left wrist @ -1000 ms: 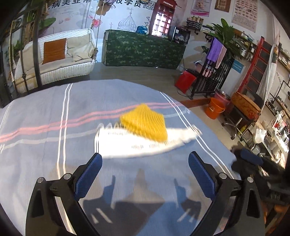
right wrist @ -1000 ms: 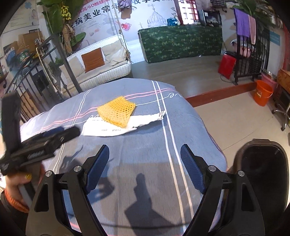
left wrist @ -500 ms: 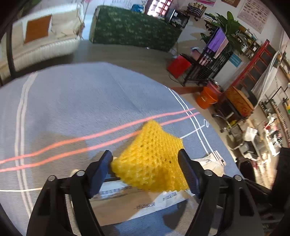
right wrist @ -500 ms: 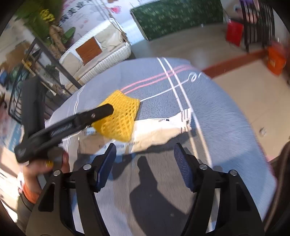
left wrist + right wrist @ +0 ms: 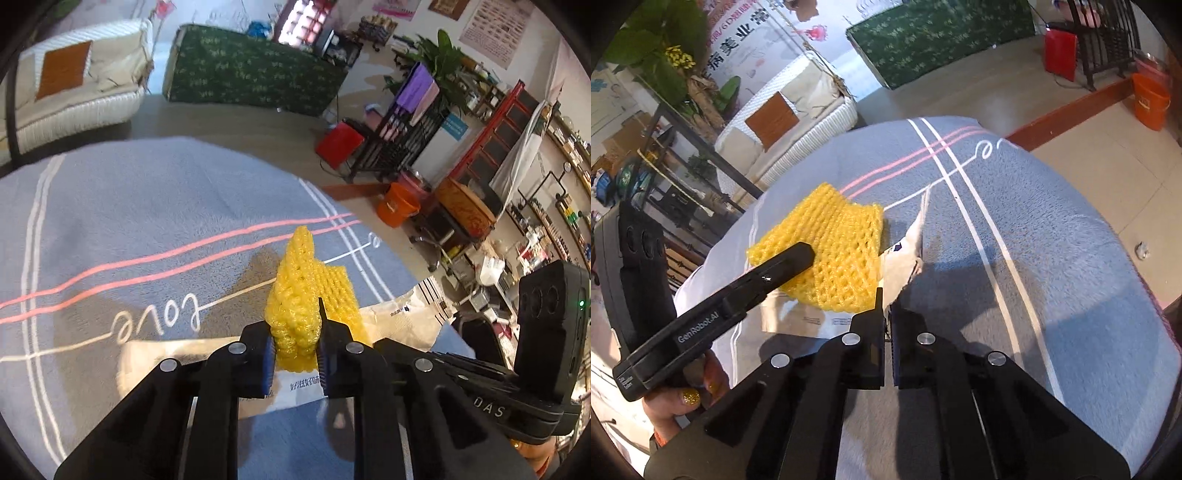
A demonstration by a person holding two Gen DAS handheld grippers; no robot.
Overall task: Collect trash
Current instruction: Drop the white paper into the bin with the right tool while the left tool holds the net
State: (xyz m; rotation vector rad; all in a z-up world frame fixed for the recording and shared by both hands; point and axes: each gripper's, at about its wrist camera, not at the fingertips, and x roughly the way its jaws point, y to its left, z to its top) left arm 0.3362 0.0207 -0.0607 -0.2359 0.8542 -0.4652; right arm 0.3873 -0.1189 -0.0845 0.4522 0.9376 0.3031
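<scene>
A yellow foam net (image 5: 306, 295) lies on a white torn paper wrapper (image 5: 399, 314) on the grey striped cloth (image 5: 147, 206). My left gripper (image 5: 295, 354) is shut on the near edge of the net, which bunches up between the pads. In the right wrist view the net (image 5: 838, 251) shows flat, with the left gripper's finger (image 5: 786, 262) on its left edge. My right gripper (image 5: 886, 332) is shut on the edge of the white wrapper (image 5: 905, 258), which lifts a little.
The round table's far and right edges drop to a tiled floor. An orange bucket (image 5: 400, 206), a red box (image 5: 340, 144) and a black rack stand beyond. A wicker sofa (image 5: 798, 122) and metal railing lie left. A dark bin rim (image 5: 1171, 314) shows at right.
Both grippers moved forward over the table and closed from wide open. The left one took hold of the yellow net, the right one took the wrapper's edge.
</scene>
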